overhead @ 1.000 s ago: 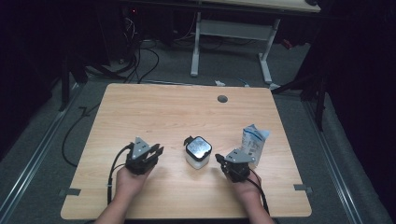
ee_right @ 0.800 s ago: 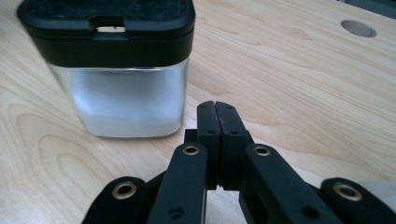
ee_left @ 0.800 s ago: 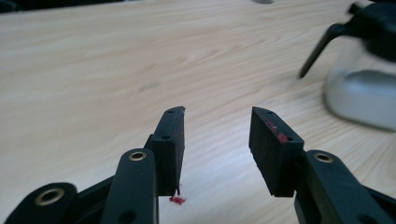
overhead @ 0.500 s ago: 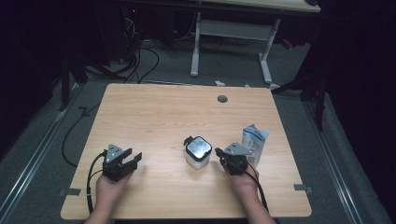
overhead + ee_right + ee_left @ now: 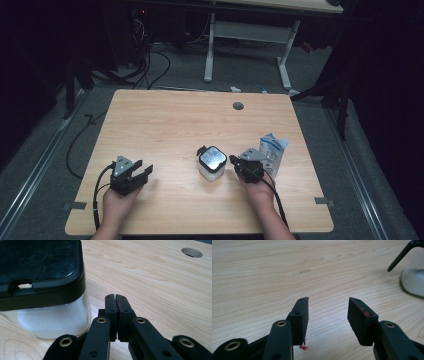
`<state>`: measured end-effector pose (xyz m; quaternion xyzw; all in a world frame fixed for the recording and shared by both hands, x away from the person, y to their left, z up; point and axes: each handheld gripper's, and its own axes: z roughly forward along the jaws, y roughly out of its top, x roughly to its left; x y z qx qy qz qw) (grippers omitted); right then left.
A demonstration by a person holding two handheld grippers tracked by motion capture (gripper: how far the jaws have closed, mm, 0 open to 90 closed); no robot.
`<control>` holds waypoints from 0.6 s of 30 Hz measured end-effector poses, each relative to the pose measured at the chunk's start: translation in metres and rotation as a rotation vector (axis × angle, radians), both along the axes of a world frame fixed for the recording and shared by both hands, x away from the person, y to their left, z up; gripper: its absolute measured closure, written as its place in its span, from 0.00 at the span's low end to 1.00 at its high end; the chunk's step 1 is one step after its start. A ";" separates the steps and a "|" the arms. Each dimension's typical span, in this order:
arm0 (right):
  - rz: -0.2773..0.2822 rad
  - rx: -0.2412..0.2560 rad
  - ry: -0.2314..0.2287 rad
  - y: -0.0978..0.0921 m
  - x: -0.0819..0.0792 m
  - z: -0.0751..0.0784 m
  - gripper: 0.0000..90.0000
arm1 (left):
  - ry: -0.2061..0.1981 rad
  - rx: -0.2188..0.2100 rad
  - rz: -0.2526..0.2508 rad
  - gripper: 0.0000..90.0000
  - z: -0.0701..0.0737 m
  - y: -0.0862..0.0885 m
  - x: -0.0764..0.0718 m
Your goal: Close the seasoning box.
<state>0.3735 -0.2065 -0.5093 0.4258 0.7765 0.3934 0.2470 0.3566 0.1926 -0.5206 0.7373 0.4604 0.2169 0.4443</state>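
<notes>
High view: jar (image 5: 212,162) just beside right tongs (image 5: 234,160)

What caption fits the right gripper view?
Shut right gripper beside a black-lidded jar of white powder on the wooden table.

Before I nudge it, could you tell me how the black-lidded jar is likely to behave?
The jar looks squat with a flat base, so it should slide rather than tip. Its white fill suggests some weight. The smooth walls may be slippery for the tongs.
</notes>
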 end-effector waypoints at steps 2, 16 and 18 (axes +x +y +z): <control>0.004 0.007 0.005 0.002 0.002 0.000 0.98 | -0.002 -0.004 0.000 0.58 0.000 0.000 -0.001; 0.044 0.006 -0.001 0.012 -0.004 0.001 0.99 | -0.001 -0.018 0.000 0.57 0.000 0.002 -0.001; 0.050 0.004 -0.006 0.013 -0.005 0.001 0.99 | -0.004 -0.017 0.003 0.57 0.000 0.003 -0.001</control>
